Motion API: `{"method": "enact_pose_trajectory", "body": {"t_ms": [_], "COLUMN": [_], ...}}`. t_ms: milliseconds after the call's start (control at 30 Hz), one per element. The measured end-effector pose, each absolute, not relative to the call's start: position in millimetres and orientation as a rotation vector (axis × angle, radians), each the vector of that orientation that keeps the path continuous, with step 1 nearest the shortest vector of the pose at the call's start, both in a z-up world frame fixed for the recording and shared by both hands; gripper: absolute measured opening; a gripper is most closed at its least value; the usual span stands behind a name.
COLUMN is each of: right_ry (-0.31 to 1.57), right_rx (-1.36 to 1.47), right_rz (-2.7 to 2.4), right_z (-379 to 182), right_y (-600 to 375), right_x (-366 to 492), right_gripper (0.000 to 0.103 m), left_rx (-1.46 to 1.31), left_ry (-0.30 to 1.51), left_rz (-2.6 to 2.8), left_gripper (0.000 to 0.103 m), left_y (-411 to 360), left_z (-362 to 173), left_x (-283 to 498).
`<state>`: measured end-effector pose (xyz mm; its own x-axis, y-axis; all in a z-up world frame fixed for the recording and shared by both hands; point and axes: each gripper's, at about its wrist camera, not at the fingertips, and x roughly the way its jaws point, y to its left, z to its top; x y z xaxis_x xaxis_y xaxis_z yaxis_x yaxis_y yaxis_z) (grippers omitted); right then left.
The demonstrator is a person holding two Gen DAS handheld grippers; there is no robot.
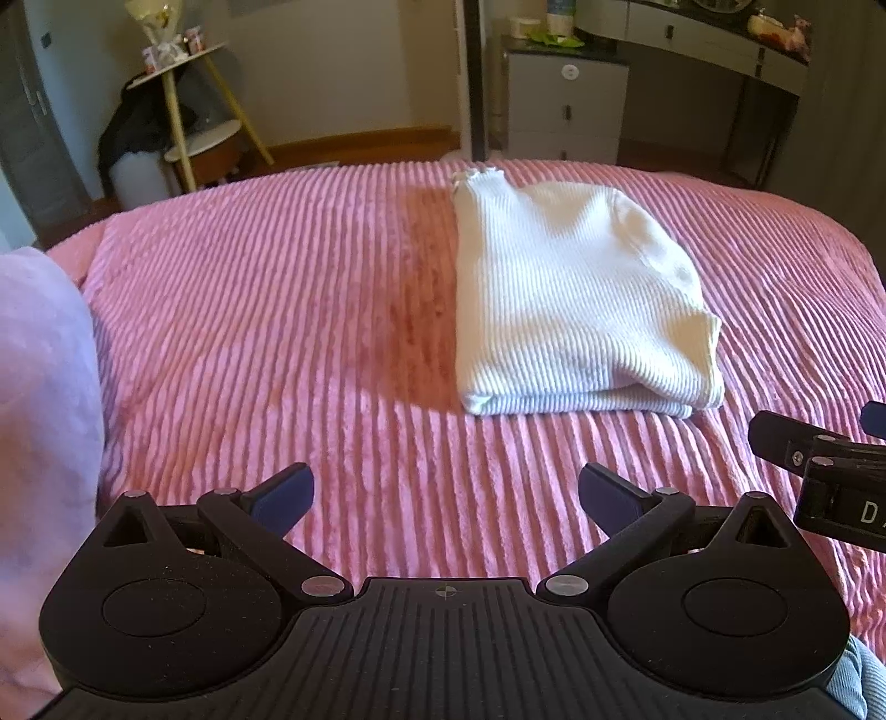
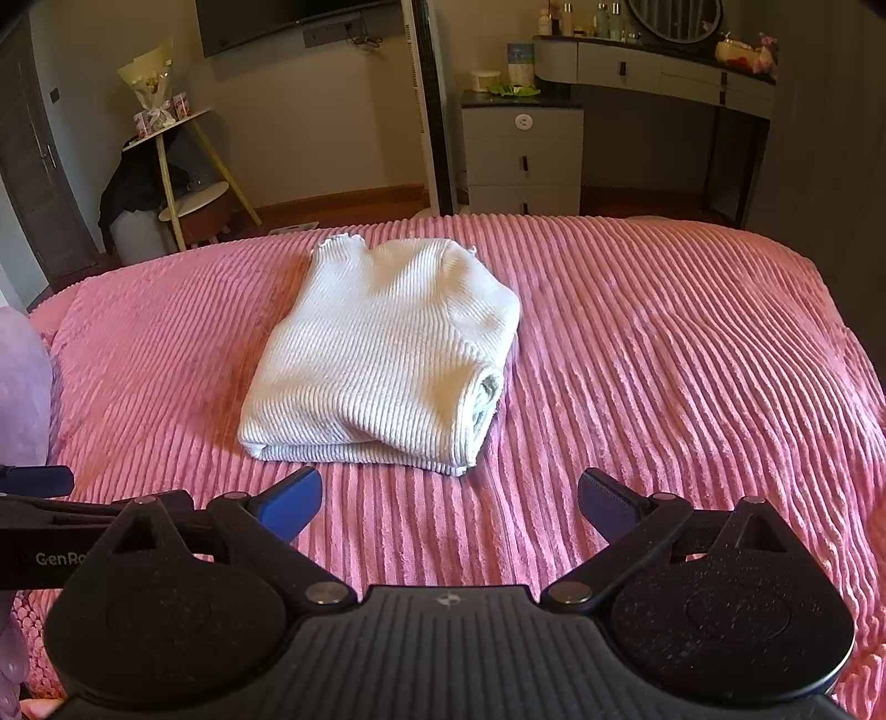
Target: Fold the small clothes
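A cream ribbed garment (image 2: 382, 354) lies on a pink corduroy-striped bedspread (image 2: 664, 354); blue-padded black gripper (image 2: 449, 501).

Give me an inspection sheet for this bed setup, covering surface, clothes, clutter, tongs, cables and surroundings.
Surface: pink ribbed bedspread, partly in sun and partly in shade.
Job's things: white ribbed knit garment lies folded on the bedspread, thick fold edge toward the cameras, frilled edge at the far end.
Clutter: a lilac cloth at the left edge; what it is cannot be told.
Tongs: left tongs open and empty, short of the garment; right tongs open and empty, also short of it.
Cables: wires hang under the wall screen; none on the bed.
Surroundings: drawer unit, curved dressing table with bottles, side table with a bouquet, wooden floor.
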<state>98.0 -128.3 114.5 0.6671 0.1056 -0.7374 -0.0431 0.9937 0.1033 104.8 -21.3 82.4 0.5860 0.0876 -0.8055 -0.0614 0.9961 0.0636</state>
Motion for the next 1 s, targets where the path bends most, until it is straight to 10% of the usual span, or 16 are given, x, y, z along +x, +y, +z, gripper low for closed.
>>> {"method": "enact_pose_trajectory", "body": {"t_ms": [1000], "right_ry": [0.823], "right_rx": [0.082], "right_rz": [0.083], "right_z": [116.1], "right_y": [-133.6], "right_x": [98.3], "right_gripper": [0.099], "left_rx": [0.032], "left_ry": [0.907], "left_rz": [0.058], "left_gripper": [0.103], "left_y": [-26.3], "left_z": [91.9], "left_x": [105.6]}}
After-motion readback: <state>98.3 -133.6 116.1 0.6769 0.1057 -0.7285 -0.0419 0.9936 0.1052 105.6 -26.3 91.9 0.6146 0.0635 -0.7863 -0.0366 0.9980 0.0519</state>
